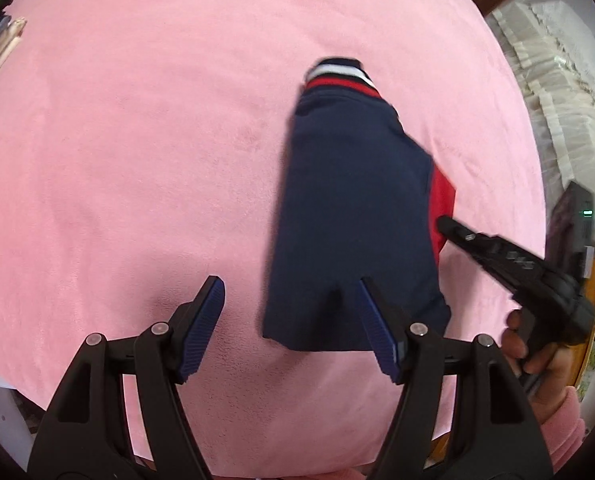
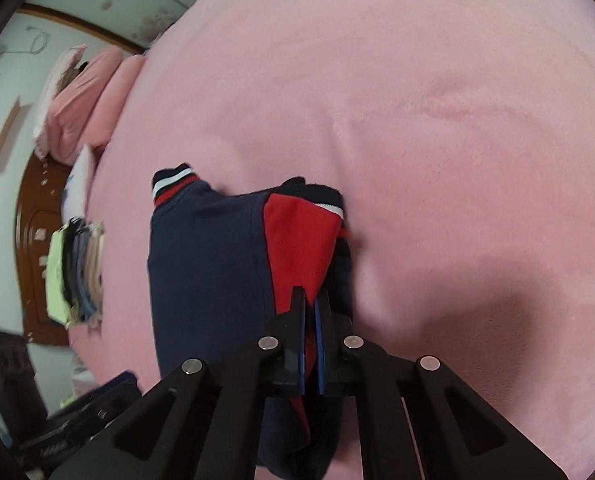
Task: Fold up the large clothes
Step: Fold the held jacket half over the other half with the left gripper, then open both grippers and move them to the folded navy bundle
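Observation:
A navy garment (image 1: pixel 353 208) with a red panel and red-white striped collar lies folded into a narrow bundle on the pink blanket (image 1: pixel 137 140). My left gripper (image 1: pixel 289 300) is open, held just above the garment's near edge, its right finger over the navy cloth. My right gripper (image 1: pixel 447 226) reaches in from the right, its tips at the red edge. In the right wrist view the right gripper (image 2: pixel 310 300) is shut on the garment's (image 2: pixel 209 264) red panel (image 2: pixel 297 240).
The pink blanket (image 2: pixel 457 120) covers the whole bed. Pink pillows (image 2: pixel 81 100) lie at the far left by a wooden headboard. A stack of folded clothes (image 2: pixel 77 272) sits at the bed's left edge. Dark equipment (image 2: pixel 77 420) stands beside the bed.

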The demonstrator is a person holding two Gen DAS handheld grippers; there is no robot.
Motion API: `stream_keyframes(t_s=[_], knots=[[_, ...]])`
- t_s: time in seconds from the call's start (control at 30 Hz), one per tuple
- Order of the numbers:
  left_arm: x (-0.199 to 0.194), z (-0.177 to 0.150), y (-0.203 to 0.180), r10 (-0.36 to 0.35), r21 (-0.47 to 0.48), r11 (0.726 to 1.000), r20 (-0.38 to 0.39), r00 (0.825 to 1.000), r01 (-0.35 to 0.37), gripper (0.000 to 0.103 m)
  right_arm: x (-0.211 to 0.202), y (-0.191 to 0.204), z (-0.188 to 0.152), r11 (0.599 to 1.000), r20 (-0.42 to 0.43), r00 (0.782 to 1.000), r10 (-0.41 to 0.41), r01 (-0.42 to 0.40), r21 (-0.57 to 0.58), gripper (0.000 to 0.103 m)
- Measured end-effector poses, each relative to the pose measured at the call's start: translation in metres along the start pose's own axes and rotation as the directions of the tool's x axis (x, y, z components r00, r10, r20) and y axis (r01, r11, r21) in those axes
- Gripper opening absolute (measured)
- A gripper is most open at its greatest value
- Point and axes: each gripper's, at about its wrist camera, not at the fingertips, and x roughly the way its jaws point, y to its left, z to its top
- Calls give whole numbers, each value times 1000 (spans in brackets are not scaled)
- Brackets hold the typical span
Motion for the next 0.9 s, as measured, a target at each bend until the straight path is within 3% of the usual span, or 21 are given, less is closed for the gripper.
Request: stream_keyframes(t_s=[0.17,0.27,0.33,0.37,0.47,0.6,0.77,0.8,0.87,0.9], knots=[[17,5,-20,38,71,997,-31,999,-35,65,-22,4,-7,1000,51,999,8,-9,20,6],[29,3,-26,70,102,993,-55,996,-64,65,-32,14,-16,992,57,991,123,-122,-8,6],[35,0,-28,74,115,991,-76,994,-65,65,-27,29,-26,973,-32,974,226,-227,-49,6],[39,-3,-29,86,127,989,-85,993,-75,65,-22,34,-33,969,-84,969,234,-240,-67,6],[45,-12,-29,113,146,984,-90,989,-99,65,-10,39,-53,979,-152,976,159,-176,-104,6],[43,-29,-26,116,159,982,-110,987,-98,65,4,26,-84,996,-188,982,-15,-2,-88,6],[21,-45,-28,200,179,966,-66,978,-185,65,-14,29,-110,997,-172,983,-61,52,-61,8],[12,-47,-28,214,178,963,-56,975,-201,65,-25,34,-114,994,-151,984,-92,81,-78,12],[-1,-48,-32,236,173,958,-34,971,-227,65,-37,45,-120,987,-115,985,-131,119,-109,44],[-9,-49,-34,244,178,955,-15,970,-237,65,-44,53,-121,982,-95,984,-149,136,-133,52]])
